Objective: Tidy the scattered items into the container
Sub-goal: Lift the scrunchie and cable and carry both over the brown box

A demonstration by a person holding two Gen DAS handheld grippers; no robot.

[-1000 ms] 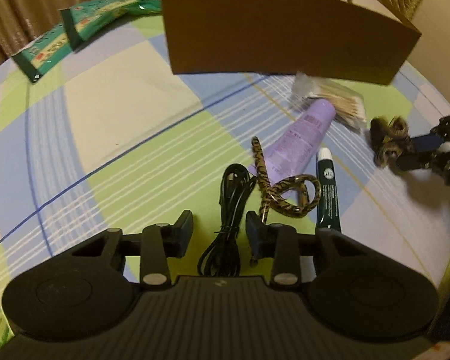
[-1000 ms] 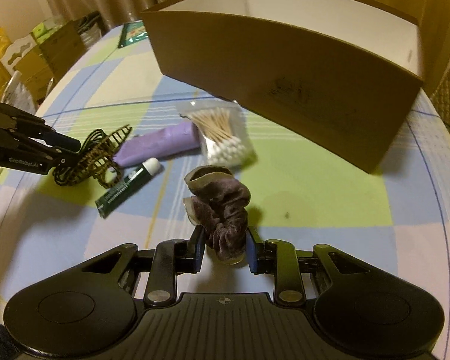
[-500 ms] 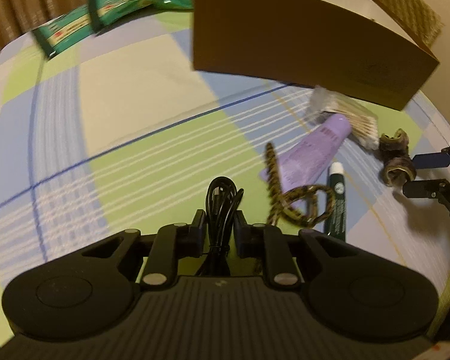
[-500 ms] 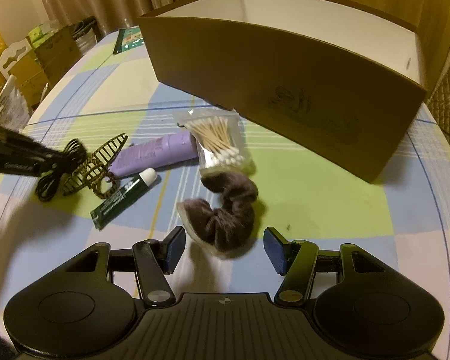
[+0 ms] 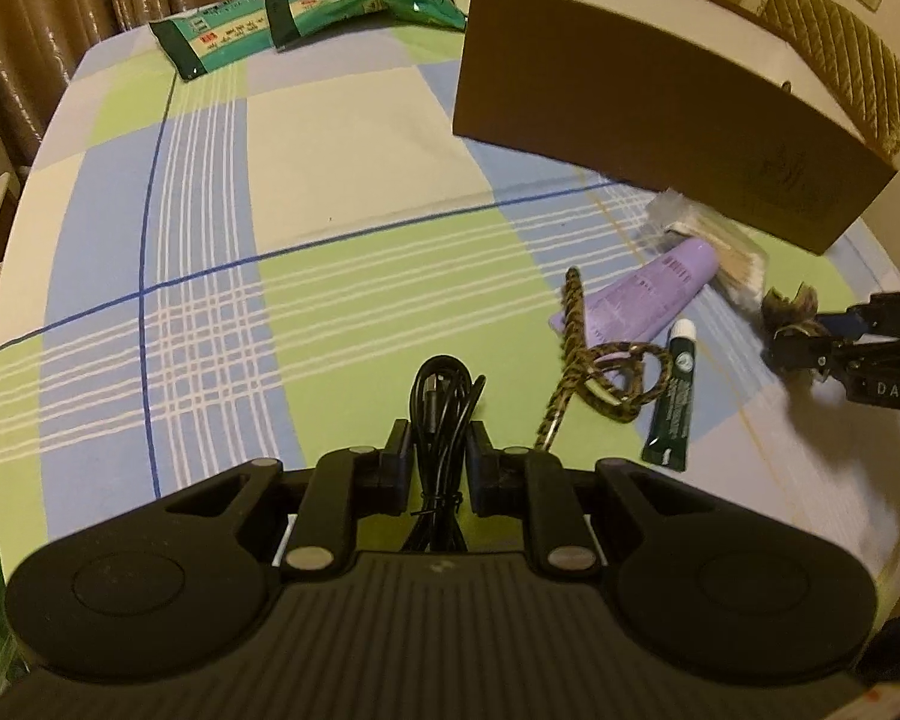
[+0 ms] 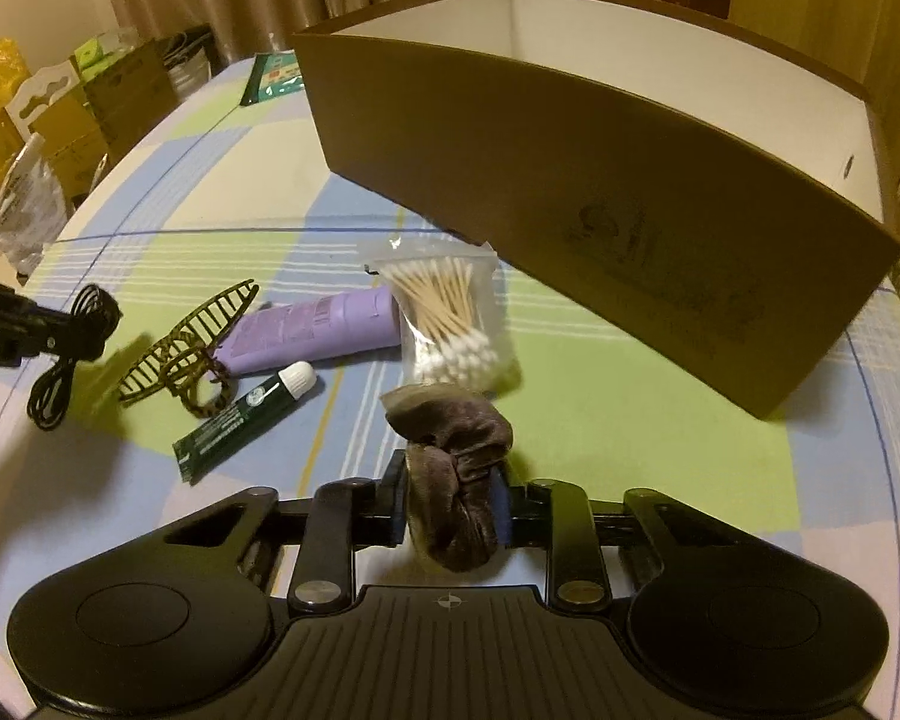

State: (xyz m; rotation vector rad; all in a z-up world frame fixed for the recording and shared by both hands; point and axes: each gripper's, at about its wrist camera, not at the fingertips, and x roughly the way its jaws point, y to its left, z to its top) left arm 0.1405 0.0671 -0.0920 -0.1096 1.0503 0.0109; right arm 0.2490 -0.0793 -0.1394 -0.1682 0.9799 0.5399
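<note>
My left gripper (image 5: 440, 444) is shut on a coiled black cable (image 5: 441, 396), whose tail hangs down toward the cloth. The right wrist view shows that gripper (image 6: 51, 333) and cable (image 6: 54, 387) at the left edge. My right gripper (image 6: 450, 495) has its jaws closing on a brown velvet scrunchie (image 6: 459, 450), with the pads pressing its sides; it also shows in the left wrist view (image 5: 810, 345). On the checked cloth lie a patterned hair claw (image 6: 186, 348), a purple tube (image 6: 318, 330), a green tube (image 6: 240, 420) and a bag of cotton swabs (image 6: 450, 318). The open brown box (image 6: 570, 180) stands behind them.
Two green packets (image 5: 306, 18) lie at the far end of the table. Cartons and bags (image 6: 60, 120) stand beyond the table's left edge. A quilted chair back (image 5: 840, 60) rises behind the box. Curtains hang at the back.
My left gripper closed on the black cable and rolled a little with it. My right gripper opened off the scrunchie, which dropped to the cloth, then closed on it again.
</note>
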